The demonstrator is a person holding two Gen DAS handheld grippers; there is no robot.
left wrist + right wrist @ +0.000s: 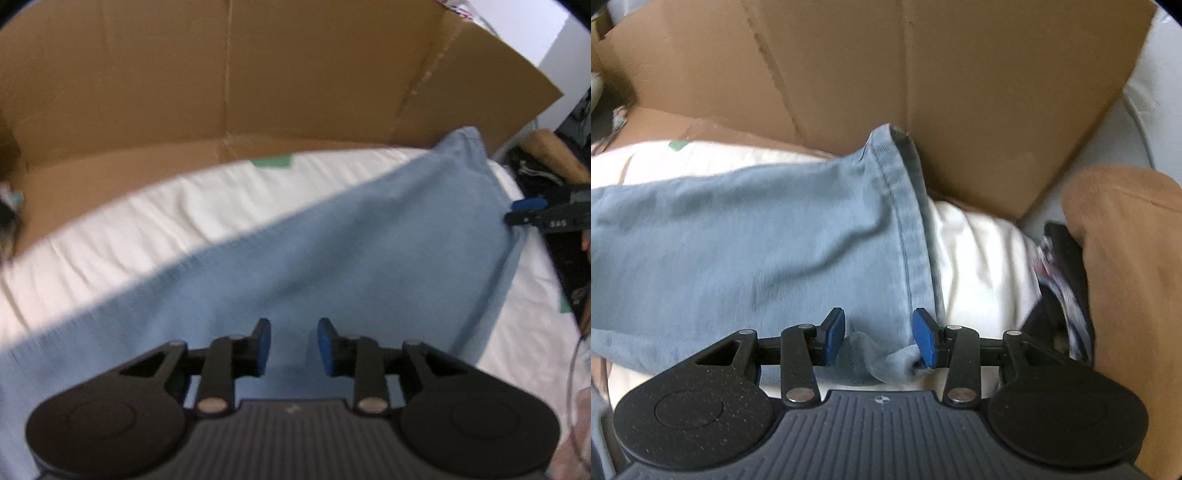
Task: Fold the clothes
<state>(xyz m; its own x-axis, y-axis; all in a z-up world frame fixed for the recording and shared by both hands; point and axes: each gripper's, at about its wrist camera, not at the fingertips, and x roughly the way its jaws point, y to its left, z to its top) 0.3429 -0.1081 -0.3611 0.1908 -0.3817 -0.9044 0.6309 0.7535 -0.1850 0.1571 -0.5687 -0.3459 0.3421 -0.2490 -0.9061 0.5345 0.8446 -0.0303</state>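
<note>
A pair of light blue jeans (332, 251) lies spread on a white sheet (155, 221). My left gripper (294, 343) hovers over the denim, open and empty. In the right wrist view the jeans leg (775, 236) runs left to right, with its stitched hem (905, 206) toward the right. My right gripper (879, 338) is open, with the hem corner bunched between its blue pads but not clamped. The right gripper also shows at the right edge of the left wrist view (532, 212), at the jeans' hem.
A brown cardboard wall (258, 74) stands behind the sheet, also in the right wrist view (960, 92). Green tape (275, 161) marks the sheet's far edge. A tan object (1126, 277) and dark patterned cloth (1060, 266) sit at the right.
</note>
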